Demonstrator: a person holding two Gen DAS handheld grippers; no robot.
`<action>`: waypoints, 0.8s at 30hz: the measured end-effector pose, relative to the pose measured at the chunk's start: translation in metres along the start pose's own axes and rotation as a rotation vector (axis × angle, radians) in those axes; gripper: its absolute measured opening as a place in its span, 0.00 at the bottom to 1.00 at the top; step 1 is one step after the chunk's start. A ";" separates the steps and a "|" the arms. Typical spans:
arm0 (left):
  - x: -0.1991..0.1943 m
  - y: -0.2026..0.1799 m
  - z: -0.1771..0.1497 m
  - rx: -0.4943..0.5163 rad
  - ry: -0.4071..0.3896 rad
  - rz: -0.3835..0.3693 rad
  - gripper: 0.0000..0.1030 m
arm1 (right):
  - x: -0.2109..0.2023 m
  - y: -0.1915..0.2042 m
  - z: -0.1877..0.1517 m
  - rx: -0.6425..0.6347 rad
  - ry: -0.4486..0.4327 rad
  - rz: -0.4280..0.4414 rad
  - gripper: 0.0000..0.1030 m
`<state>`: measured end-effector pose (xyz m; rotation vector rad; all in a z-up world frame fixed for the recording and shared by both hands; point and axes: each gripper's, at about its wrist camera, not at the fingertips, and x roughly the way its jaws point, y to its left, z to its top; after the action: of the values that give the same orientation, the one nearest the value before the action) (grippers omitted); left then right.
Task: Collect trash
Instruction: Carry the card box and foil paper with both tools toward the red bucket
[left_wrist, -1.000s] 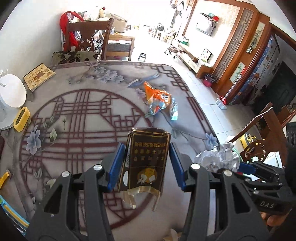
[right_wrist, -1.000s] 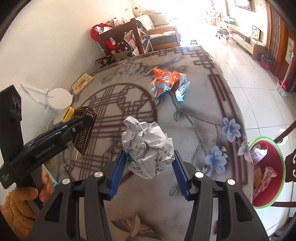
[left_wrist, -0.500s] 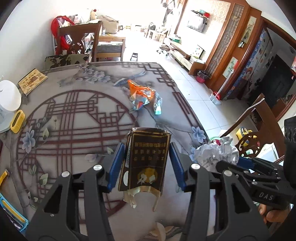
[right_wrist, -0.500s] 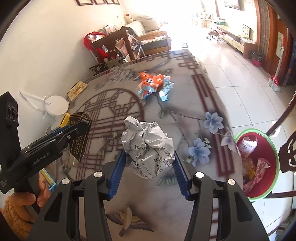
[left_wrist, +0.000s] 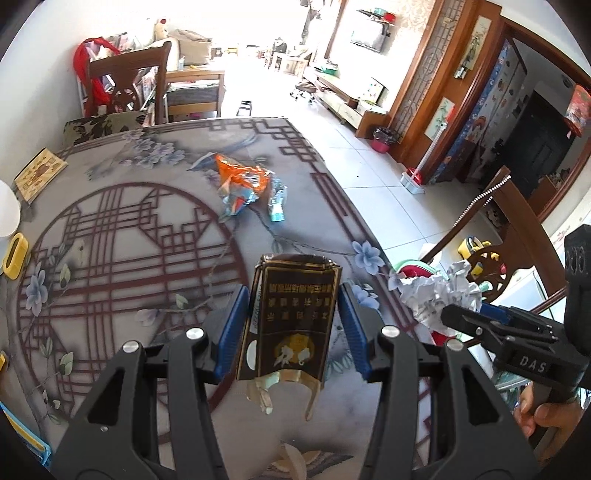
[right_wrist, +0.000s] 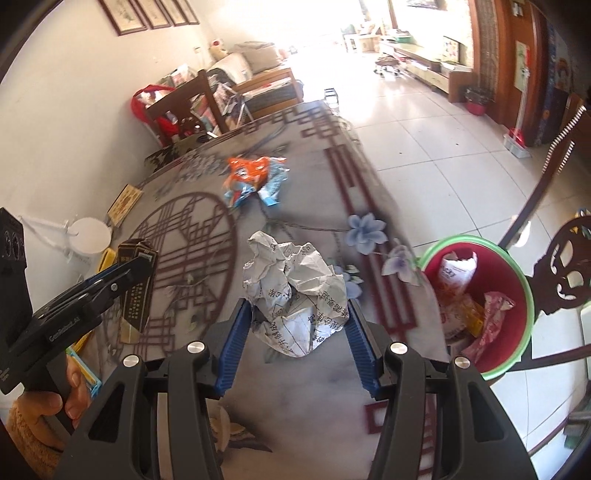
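Both hand-held grippers have drifted toward the red green-rimmed plastic bin (right_wrist: 515, 280), left hand-held gripper (left_wrist: 293, 328) pinching a dark flattened cigarette carton (left_wrist: 291, 317), right hand-held gripper (right_wrist: 295, 332) pinching crumpled white printed paper (right_wrist: 295, 288).

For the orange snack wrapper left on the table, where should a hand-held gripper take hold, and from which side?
Grip the orange snack wrapper at its raised, crumpled orange middle, coming down from above with the jaws spanning its narrower width. It lies flat and spread on the table, so its thin edges offer little to pinch. A blue-silver wrapper lies against it, so probably avoid that side.
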<state>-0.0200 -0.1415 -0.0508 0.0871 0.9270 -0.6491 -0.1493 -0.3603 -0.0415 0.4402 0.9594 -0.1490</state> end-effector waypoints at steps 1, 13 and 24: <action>0.001 -0.002 0.000 0.005 0.002 -0.003 0.47 | -0.001 -0.004 0.000 0.010 -0.002 -0.005 0.49; 0.011 -0.028 0.004 0.058 0.025 -0.023 0.47 | -0.012 -0.051 -0.004 0.108 -0.022 -0.055 0.50; 0.031 -0.057 0.007 0.102 0.063 -0.045 0.47 | -0.017 -0.095 -0.010 0.187 -0.015 -0.105 0.50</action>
<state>-0.0334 -0.2043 -0.0589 0.1786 0.9588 -0.7385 -0.1963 -0.4430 -0.0602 0.5604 0.9579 -0.3386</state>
